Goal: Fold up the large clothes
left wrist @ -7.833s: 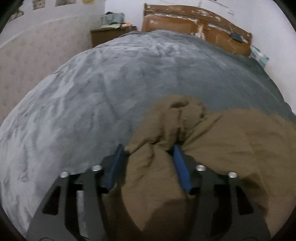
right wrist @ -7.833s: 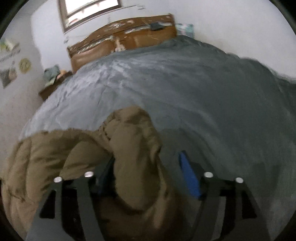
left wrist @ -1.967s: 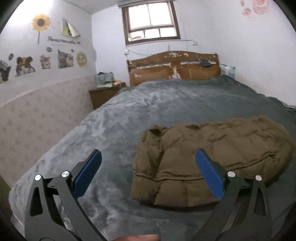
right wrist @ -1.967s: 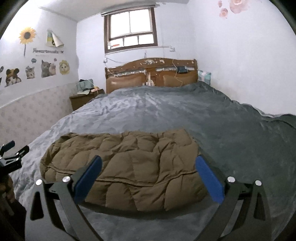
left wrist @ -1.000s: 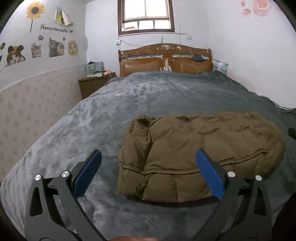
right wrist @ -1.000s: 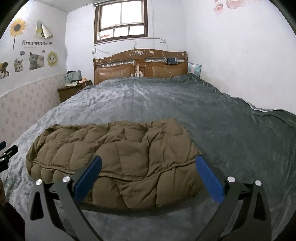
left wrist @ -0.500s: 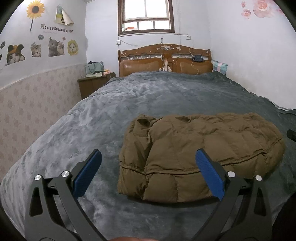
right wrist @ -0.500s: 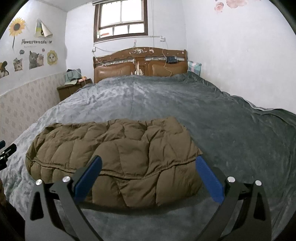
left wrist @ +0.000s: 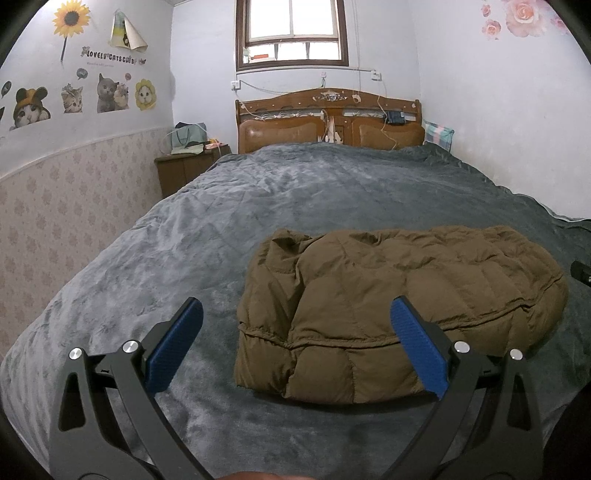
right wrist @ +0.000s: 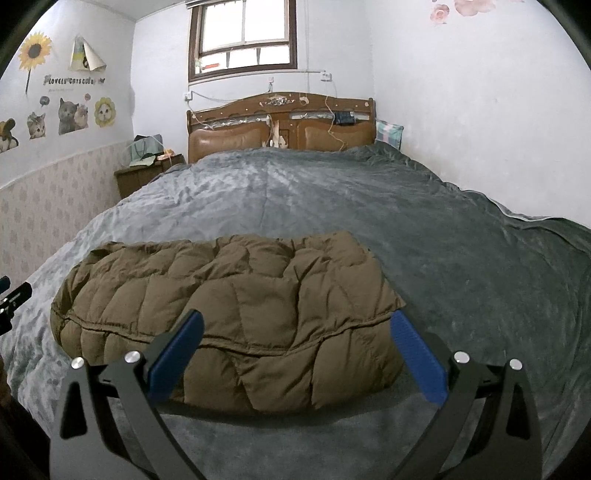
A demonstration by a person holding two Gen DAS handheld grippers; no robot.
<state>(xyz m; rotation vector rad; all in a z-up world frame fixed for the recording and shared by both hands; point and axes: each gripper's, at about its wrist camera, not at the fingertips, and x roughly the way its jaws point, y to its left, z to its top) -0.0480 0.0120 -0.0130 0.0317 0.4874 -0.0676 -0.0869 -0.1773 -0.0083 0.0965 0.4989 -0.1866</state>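
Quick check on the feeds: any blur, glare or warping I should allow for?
Left wrist view: sharp; the window is blown out, fisheye bows the walls, corners are black, and the open left tongs frame the jacket. Right wrist view: just as sharp and warped, with a soft shadow under the jacket's near edge between the open right tongs.

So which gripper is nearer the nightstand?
Left gripper, at the jacket's nightstand-side end; right gripper is at the other end.

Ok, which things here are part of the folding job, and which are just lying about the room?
Job:
brown puffer jacket, folded on the grey blanket
left gripper, open
right gripper, open

Lying about:
nightstand with a bag
headboard
plaid pillow
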